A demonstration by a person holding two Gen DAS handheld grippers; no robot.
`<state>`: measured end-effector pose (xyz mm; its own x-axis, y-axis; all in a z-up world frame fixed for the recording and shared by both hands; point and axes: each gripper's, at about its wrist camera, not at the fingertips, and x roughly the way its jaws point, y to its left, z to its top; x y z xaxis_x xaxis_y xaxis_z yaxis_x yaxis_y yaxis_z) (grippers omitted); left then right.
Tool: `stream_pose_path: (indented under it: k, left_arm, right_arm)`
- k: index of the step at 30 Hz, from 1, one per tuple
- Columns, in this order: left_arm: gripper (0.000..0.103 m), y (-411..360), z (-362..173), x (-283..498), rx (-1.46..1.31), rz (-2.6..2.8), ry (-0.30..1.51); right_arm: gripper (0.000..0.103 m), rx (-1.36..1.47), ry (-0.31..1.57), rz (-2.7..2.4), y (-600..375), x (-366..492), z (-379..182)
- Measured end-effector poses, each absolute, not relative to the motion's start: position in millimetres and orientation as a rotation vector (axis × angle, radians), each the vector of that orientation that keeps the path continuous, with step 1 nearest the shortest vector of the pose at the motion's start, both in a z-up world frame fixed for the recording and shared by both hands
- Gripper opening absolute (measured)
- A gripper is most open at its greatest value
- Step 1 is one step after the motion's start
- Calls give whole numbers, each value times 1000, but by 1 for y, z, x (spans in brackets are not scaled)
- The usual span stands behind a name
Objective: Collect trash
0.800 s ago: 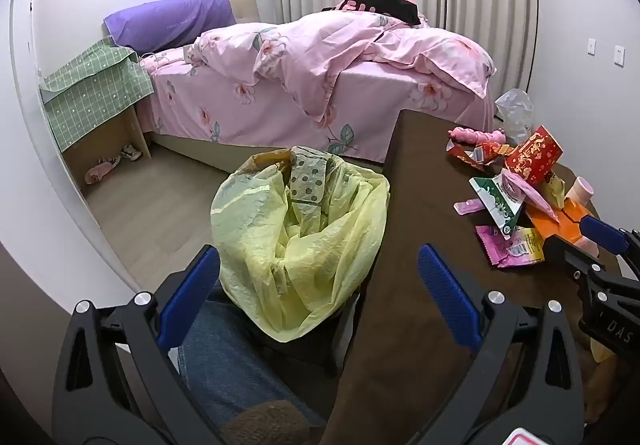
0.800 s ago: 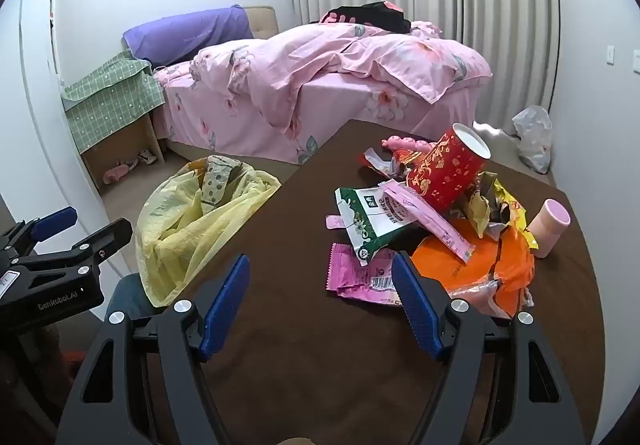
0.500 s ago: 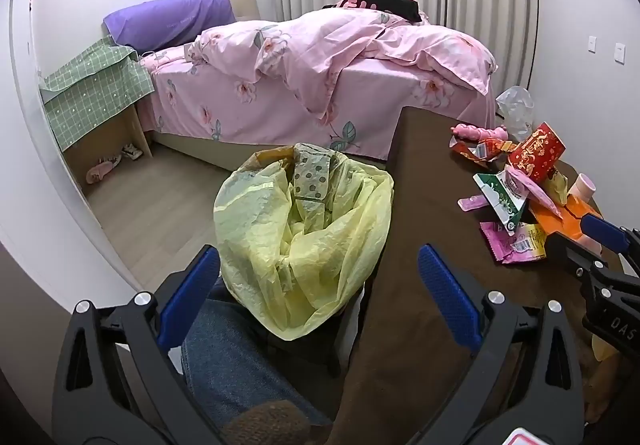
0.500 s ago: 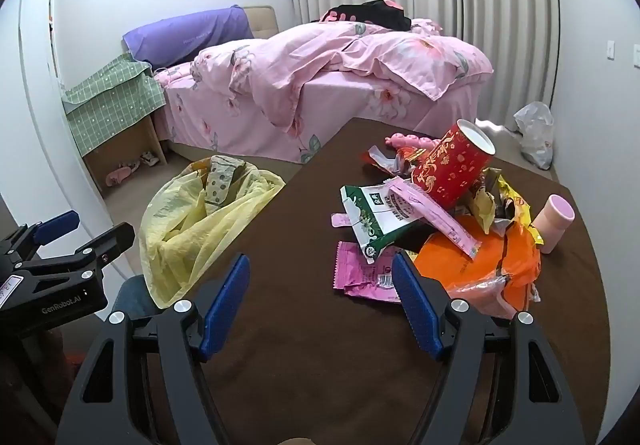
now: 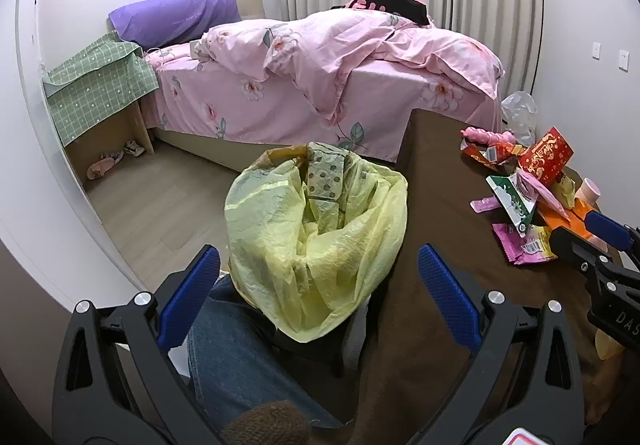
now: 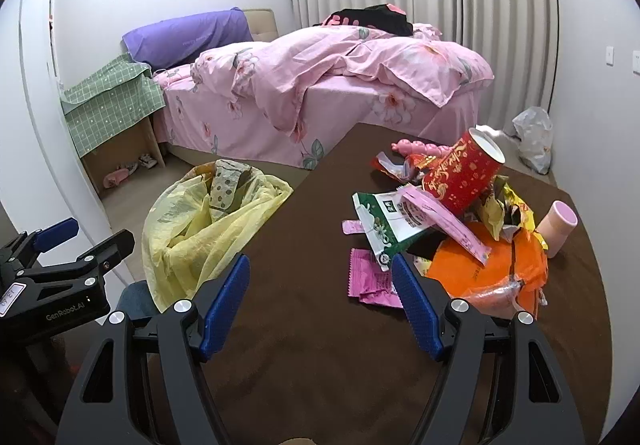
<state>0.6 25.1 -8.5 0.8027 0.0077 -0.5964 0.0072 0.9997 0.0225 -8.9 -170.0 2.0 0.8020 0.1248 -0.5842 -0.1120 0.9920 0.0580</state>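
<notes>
A yellow trash bag (image 5: pixel 316 245) stands open beside the left edge of the brown table (image 5: pixel 436 205), with crumpled paper inside it. My left gripper (image 5: pixel 316 265) hangs open just in front of the bag, with nothing between its fingers. Over the table, my right gripper (image 6: pixel 320 269) is open and empty too. A pile of trash lies just ahead and to its right: a pink wrapper (image 6: pixel 372 281), a green-white packet (image 6: pixel 384 221), a red paper cup (image 6: pixel 464 173), an orange bag (image 6: pixel 492 265) and a pink cup (image 6: pixel 560 221). The yellow trash bag (image 6: pixel 208 229) sits to its left.
A bed with pink bedding (image 6: pixel 328 85) stands behind the table. A low shelf under a green cloth (image 5: pixel 100 89) is at the left wall. A clear plastic bag (image 6: pixel 532 137) lies on the floor at the right. The person's leg in jeans (image 5: pixel 240 357) is below the bag.
Both views have shifted only slightly: the yellow bag has drifted a little right in the left wrist view. Both grippers stay open and empty.
</notes>
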Motion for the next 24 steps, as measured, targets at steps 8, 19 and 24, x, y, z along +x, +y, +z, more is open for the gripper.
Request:
stream_pose_path:
  k: [8,19,24]
  left_arm:
    - [95,34,-7,3,19,5,626]
    - [95,40,-9,6,7,8,634]
    - [95,42,-9,5,7,7,627]
  right_arm:
    - [70,1,634,132,-158,-4,4]
    - [70,-1,645,135,-151,-3,2]
    - [70,-3,647,137,-149,-4,2]
